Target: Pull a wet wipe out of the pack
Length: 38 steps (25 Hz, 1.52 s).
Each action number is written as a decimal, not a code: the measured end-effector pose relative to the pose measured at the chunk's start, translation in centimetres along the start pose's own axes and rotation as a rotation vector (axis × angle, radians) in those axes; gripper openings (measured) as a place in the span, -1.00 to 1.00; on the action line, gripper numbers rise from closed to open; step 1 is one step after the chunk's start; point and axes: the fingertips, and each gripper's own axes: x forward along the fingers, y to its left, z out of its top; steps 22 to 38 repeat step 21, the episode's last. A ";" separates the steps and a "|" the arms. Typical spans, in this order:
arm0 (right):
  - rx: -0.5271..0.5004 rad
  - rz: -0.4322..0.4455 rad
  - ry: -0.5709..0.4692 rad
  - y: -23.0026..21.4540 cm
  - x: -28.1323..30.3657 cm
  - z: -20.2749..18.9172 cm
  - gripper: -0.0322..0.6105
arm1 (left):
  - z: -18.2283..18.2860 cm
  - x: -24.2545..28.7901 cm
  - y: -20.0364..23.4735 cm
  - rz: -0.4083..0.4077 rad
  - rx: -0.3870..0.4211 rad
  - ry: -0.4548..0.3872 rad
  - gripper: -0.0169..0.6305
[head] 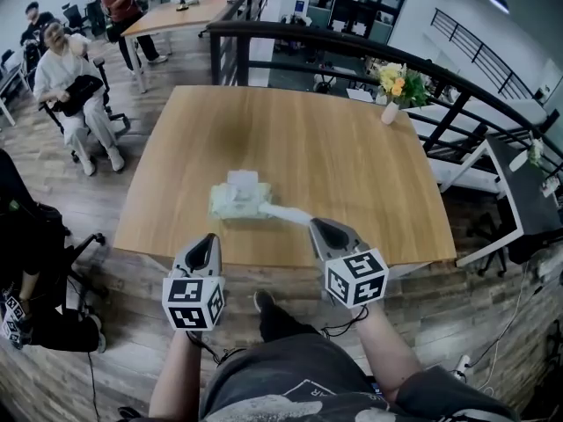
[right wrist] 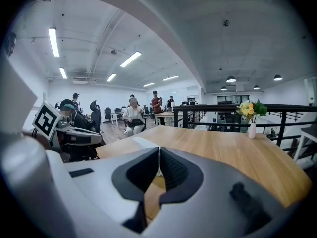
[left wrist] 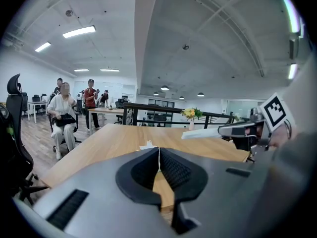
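Observation:
The wet wipe pack (head: 237,197), pale and crumpled, lies on the wooden table (head: 352,174) near its front edge. A white wet wipe (head: 286,213) stretches from the pack's right side to my right gripper (head: 314,224), which is shut on its end. In the left gripper view the wet wipe (left wrist: 202,133) sticks out level from the right gripper (left wrist: 221,130). Whether its far end still sits in the pack I cannot tell. My left gripper (head: 209,238) hangs at the table's front edge, left of the pack, shut with nothing in it; its jaws (left wrist: 159,149) meet in a thin line.
A white vase of flowers (head: 392,93) stands at the table's far right corner. A black railing (head: 352,47) runs behind the table. People sit on chairs (head: 75,86) to the far left. A black office chair (left wrist: 12,133) stands close on the left.

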 end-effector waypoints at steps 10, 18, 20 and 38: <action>-0.002 -0.009 -0.003 1.6 -2.8 -1.0 -0.81 | -0.3 -2.4 -1.6 -0.018 0.030 -0.018 -0.90; -0.017 -0.006 0.007 3.1 -4.3 -1.9 -0.81 | -1.0 -4.5 -2.3 -0.016 0.044 -0.021 -0.90; -0.022 -0.005 0.012 3.7 -4.5 -2.4 -0.81 | -1.4 -5.0 -2.2 -0.015 0.043 -0.020 -0.90; -0.023 -0.004 0.014 4.0 -4.6 -2.6 -0.81 | -1.6 -5.2 -2.2 -0.014 0.043 -0.020 -0.90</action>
